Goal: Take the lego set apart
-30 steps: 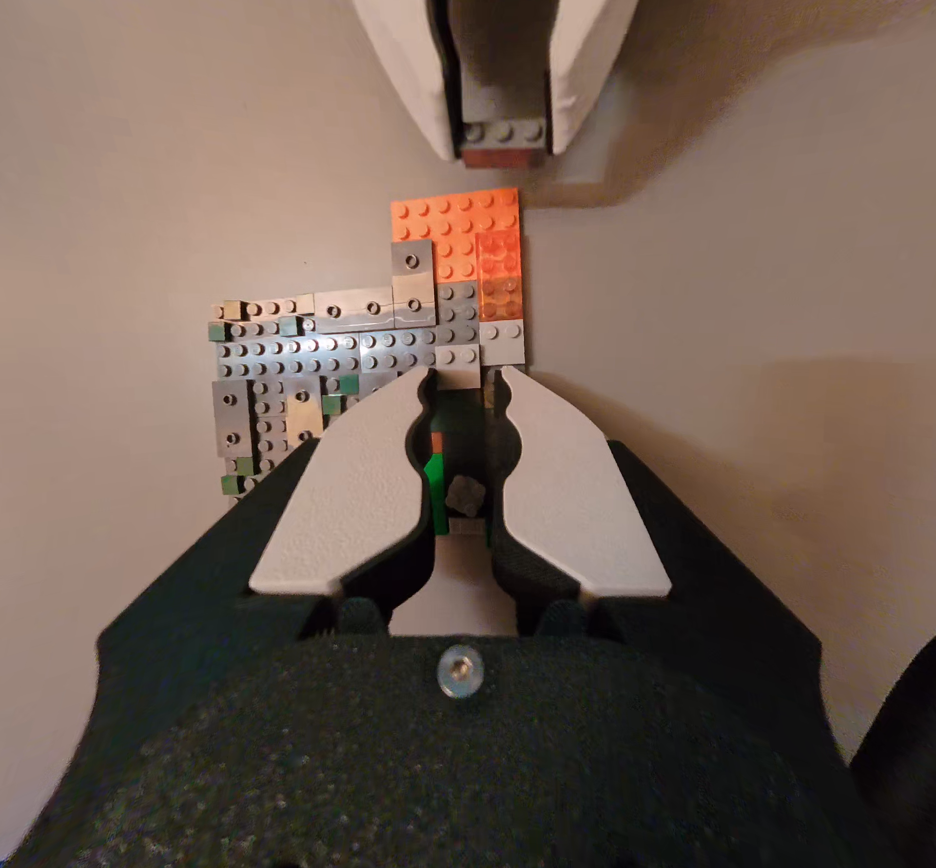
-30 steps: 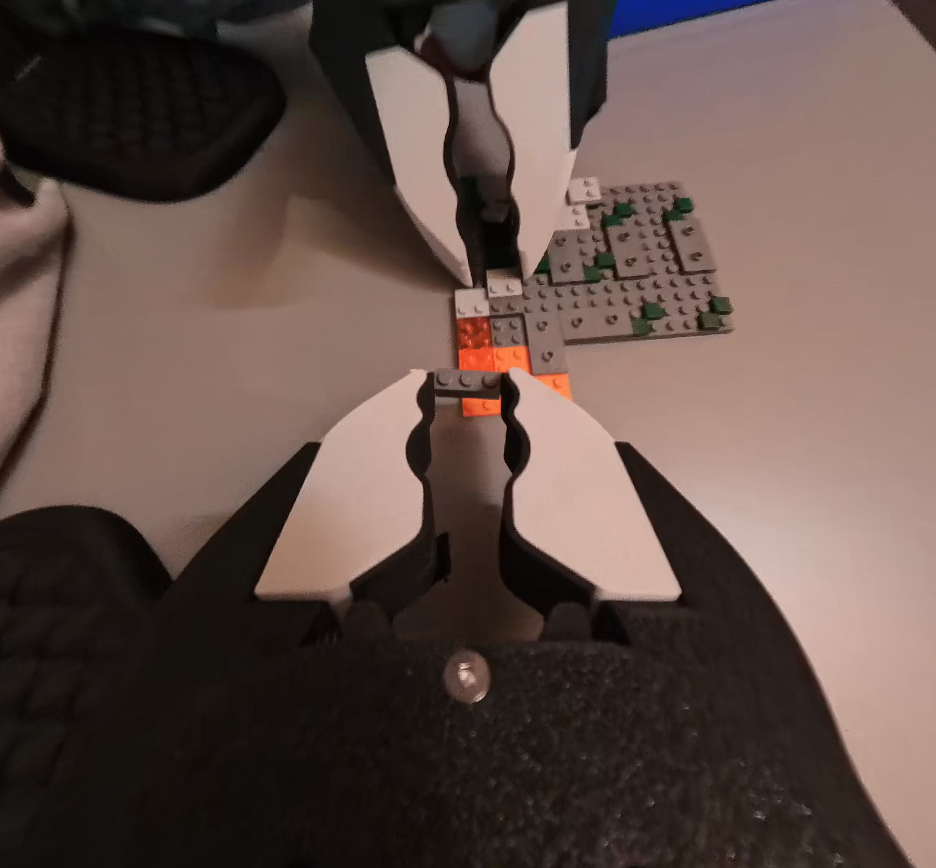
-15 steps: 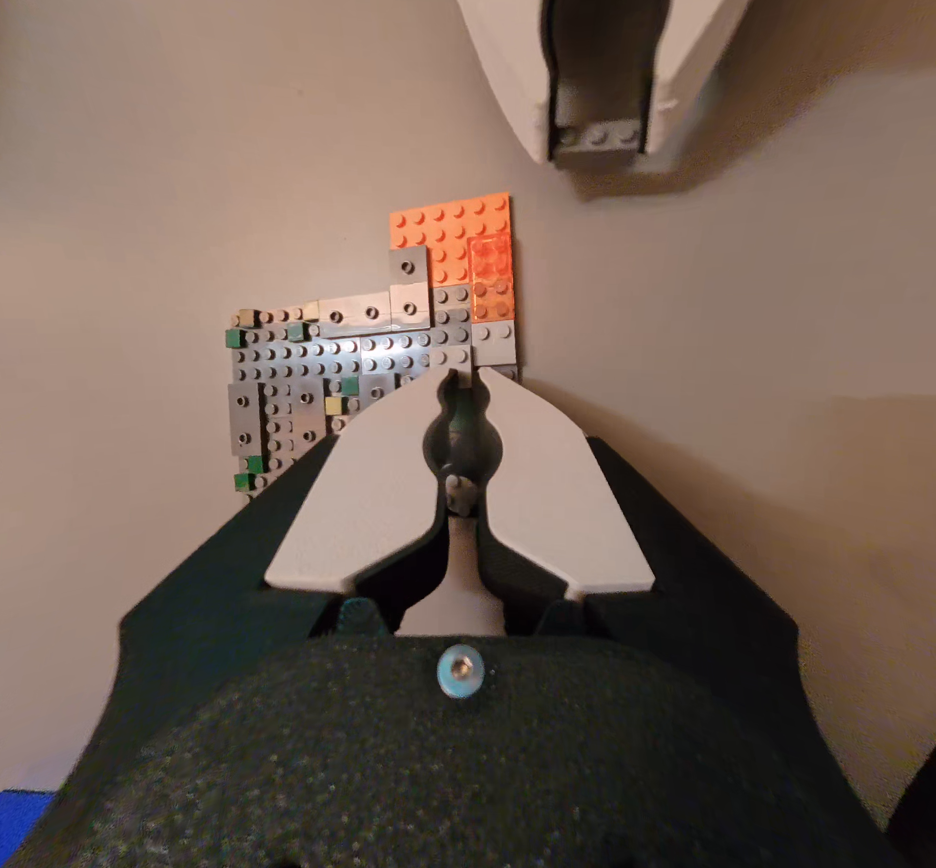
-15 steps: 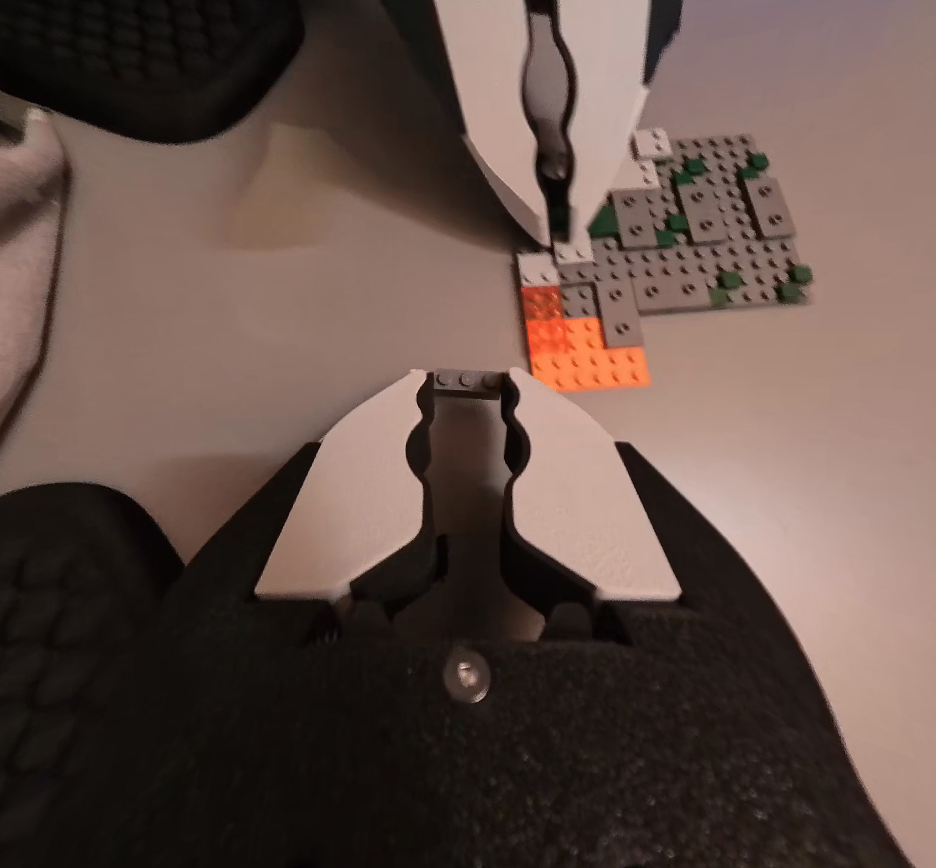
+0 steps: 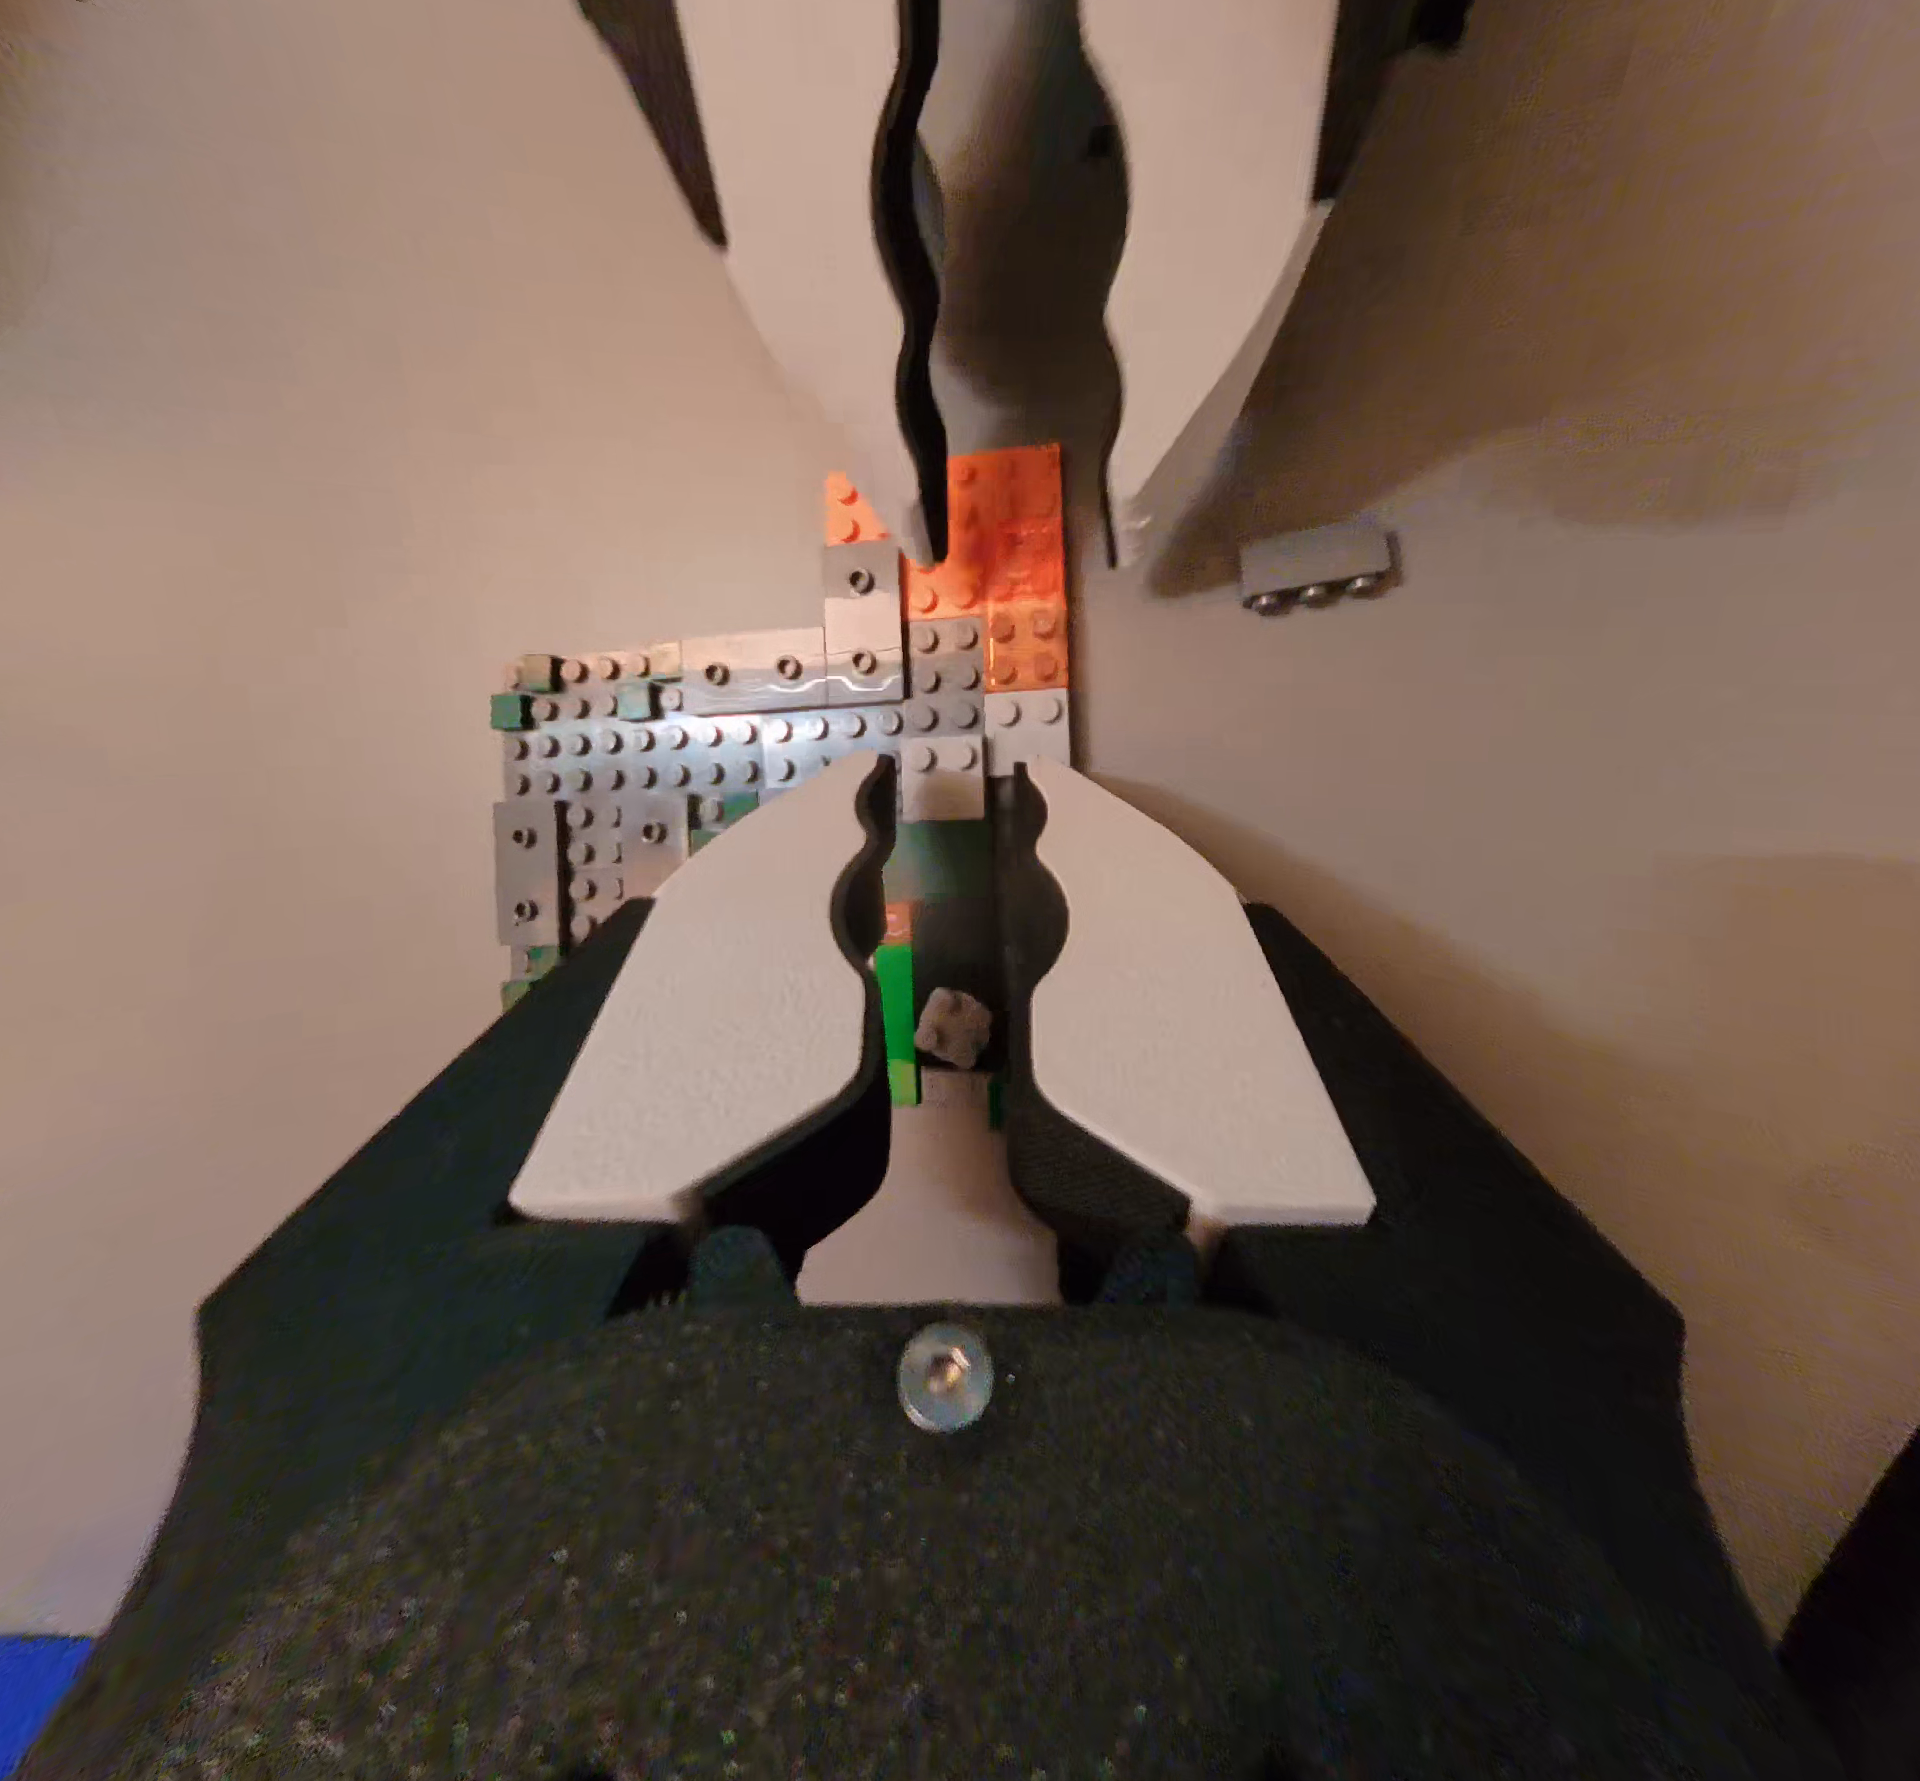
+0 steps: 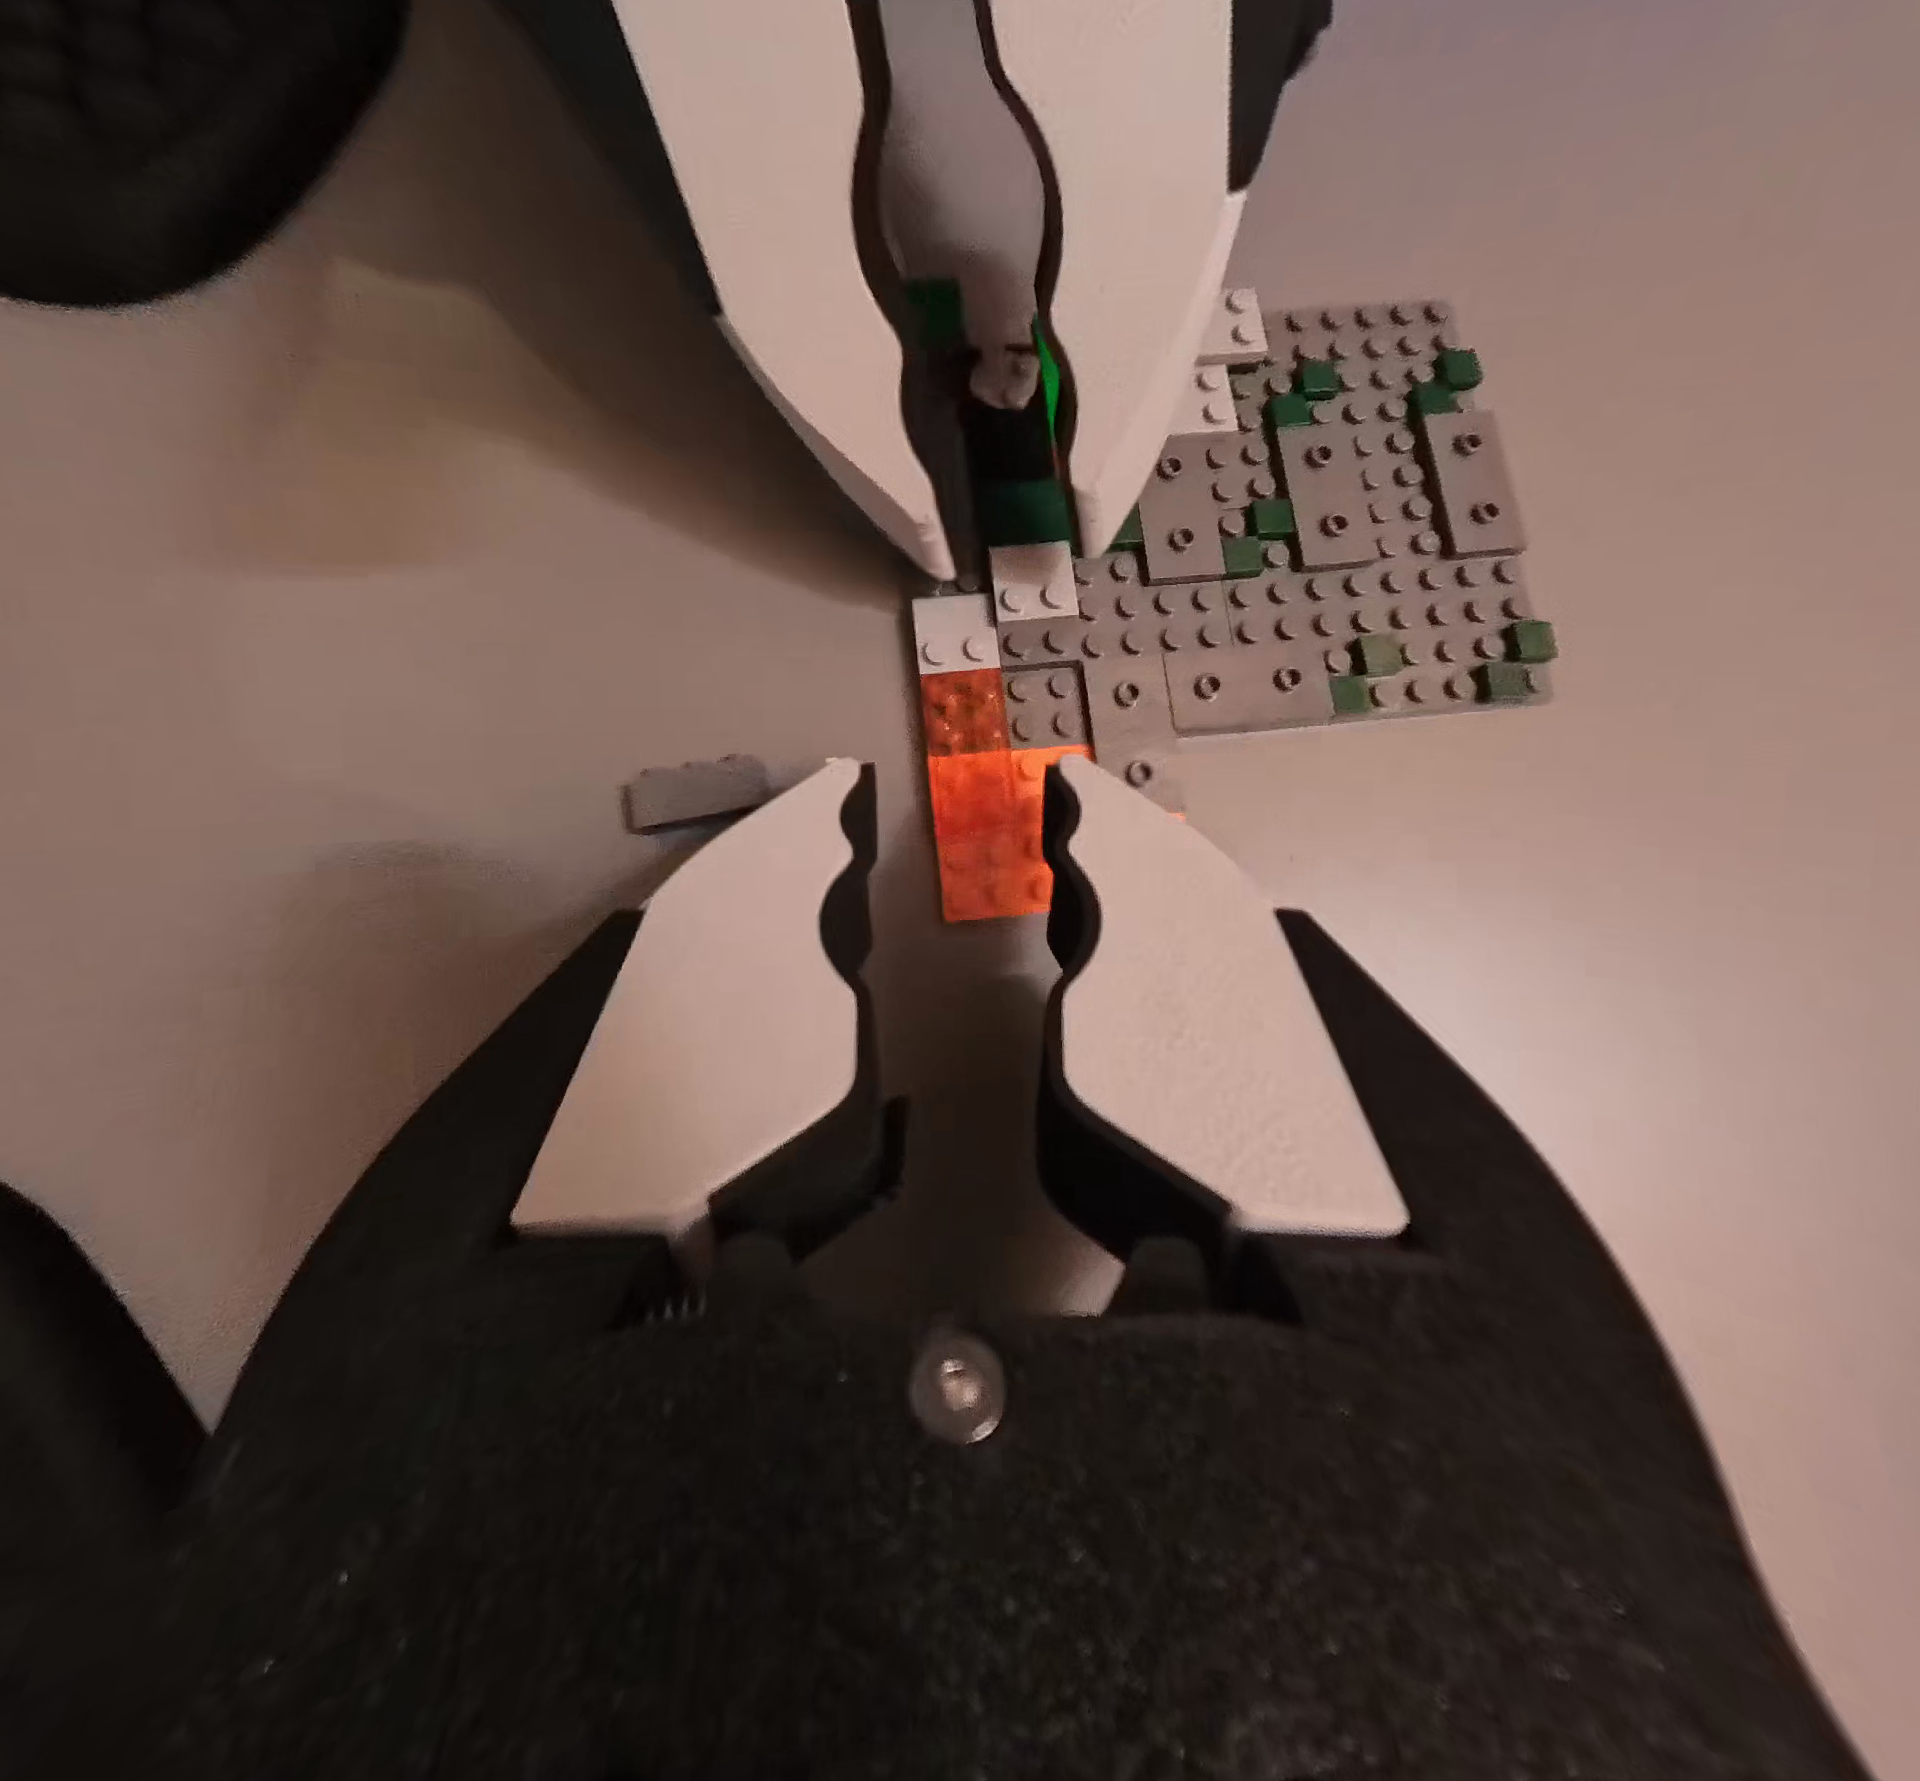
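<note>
**Both tongs at the flat lego build**

Flat on the beige counter [image 5: 312, 381]: the lego set [image 6: 1299, 609], a grey studded plate with small green pieces and an orange section [image 6: 987, 848] at one end. Left tongs [image 5: 951, 775] partly open over the set's near edge, straddling green and dark pieces with a small grey knob between; whether actually gripped, hard to say from this blurred angle. Right tongs [image 6: 956, 775] open and empty, tips spread over the orange section, one tip seemingly touching it. Just beside, off the build, a loose grey brick [image 6: 691, 796] lying on its side on the counter.
</note>
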`<state>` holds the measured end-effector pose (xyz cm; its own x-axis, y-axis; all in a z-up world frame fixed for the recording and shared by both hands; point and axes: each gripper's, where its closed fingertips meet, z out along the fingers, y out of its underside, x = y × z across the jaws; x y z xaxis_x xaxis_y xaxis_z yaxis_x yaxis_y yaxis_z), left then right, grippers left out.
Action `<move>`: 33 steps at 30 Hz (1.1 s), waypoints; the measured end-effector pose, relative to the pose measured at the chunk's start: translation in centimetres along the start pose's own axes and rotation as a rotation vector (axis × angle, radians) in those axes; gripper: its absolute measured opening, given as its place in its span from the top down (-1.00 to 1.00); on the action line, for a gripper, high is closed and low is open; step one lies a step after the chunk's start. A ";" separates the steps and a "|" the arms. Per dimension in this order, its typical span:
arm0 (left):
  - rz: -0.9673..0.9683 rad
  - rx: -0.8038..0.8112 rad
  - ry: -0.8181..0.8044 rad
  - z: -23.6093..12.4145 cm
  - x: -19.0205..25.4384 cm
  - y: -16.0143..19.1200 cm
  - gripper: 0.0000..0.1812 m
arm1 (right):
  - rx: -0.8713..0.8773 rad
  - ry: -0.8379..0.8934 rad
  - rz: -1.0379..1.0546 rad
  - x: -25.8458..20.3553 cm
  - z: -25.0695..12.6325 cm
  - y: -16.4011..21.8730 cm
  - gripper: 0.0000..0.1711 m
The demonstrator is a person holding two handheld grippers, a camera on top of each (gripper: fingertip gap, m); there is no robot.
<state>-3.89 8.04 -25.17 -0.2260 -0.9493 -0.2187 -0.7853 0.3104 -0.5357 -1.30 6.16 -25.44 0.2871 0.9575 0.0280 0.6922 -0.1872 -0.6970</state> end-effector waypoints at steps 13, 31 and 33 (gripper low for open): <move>-0.014 -0.012 0.063 1.0 1.2 0.0 0.81 | -0.160 -0.058 -0.107 0.4 1.5 -0.1 0.82; -0.016 0.011 0.081 1.2 2.0 -0.4 0.85 | 0.055 0.048 -0.082 -0.5 1.0 -0.1 0.84; -0.005 0.015 0.074 1.3 2.0 -0.5 0.85 | 0.075 0.019 -0.013 -0.5 0.9 -0.1 0.84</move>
<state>-3.19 6.04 -26.40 -0.2647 -0.9517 -0.1556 -0.7776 0.3061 -0.5492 -2.09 5.85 -26.06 0.2915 0.9552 0.0510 0.6446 -0.1568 -0.7483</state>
